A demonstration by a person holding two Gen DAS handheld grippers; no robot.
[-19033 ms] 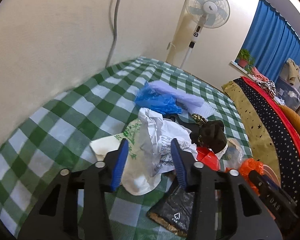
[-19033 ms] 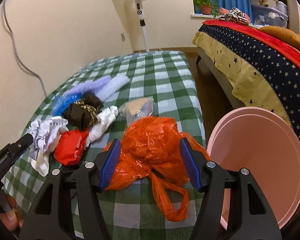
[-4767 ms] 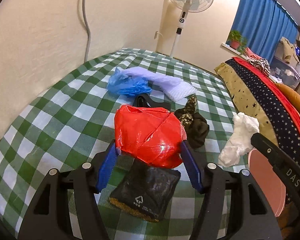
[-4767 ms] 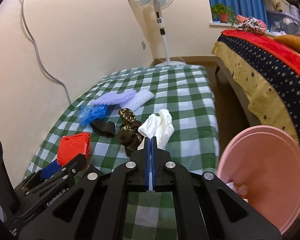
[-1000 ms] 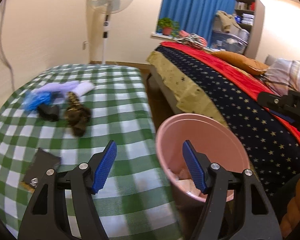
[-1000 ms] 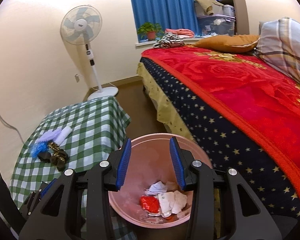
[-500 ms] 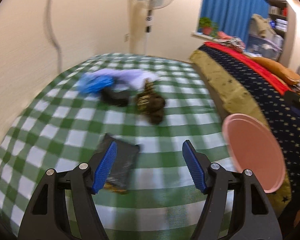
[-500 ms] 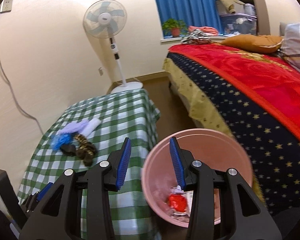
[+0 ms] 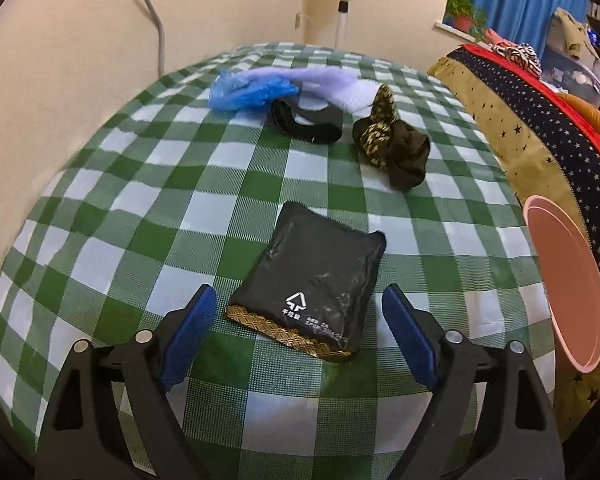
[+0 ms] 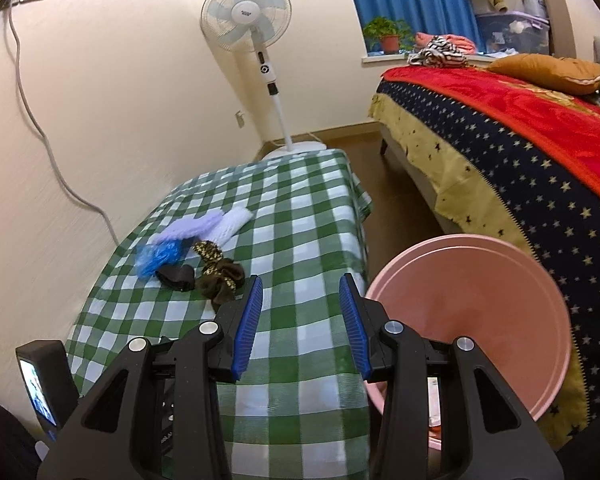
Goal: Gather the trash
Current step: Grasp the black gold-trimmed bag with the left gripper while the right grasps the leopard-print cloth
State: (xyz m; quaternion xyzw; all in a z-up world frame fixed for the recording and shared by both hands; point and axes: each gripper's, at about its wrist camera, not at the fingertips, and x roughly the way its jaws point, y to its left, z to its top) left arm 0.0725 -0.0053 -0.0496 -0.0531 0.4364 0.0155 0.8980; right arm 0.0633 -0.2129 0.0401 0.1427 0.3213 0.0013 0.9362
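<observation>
Left wrist view: the left gripper [image 9: 298,318] stands wide, its jaws having just been opening, with nothing pressed between the 2 blue pads [image 9: 188,330]. A black pouch [image 9: 310,280] lies flat on the green checked cloth [image 9: 120,216] at lower centre, its near gold-trimmed edge between the fingertips but apart from both pads. Bare cloth runs wide to the left of the pouch and behind it. Farther up, a brown-and-gold wad [image 9: 392,148] sits right of centre, a black band [image 9: 306,122] beside it to the left, then a blue bag [image 9: 250,92] and a pale lilac mesh [image 9: 332,80] touching at the top. The table's right edge drops off beside a pink bin [image 9: 566,280], seen at the frame's right.

Right wrist view: the right gripper [image 10: 300,320] is part open and holds nothing; bare cloth [image 10: 300,216] shows between its pads. The bin [image 10: 472,312] stands lower right, its rim just beside the table's right edge [image 10: 362,256]. A strip of floor [image 10: 396,200] runs up between table and bed [image 10: 500,152]. At upper centre stands a fan [image 10: 246,12] against the wall.
</observation>
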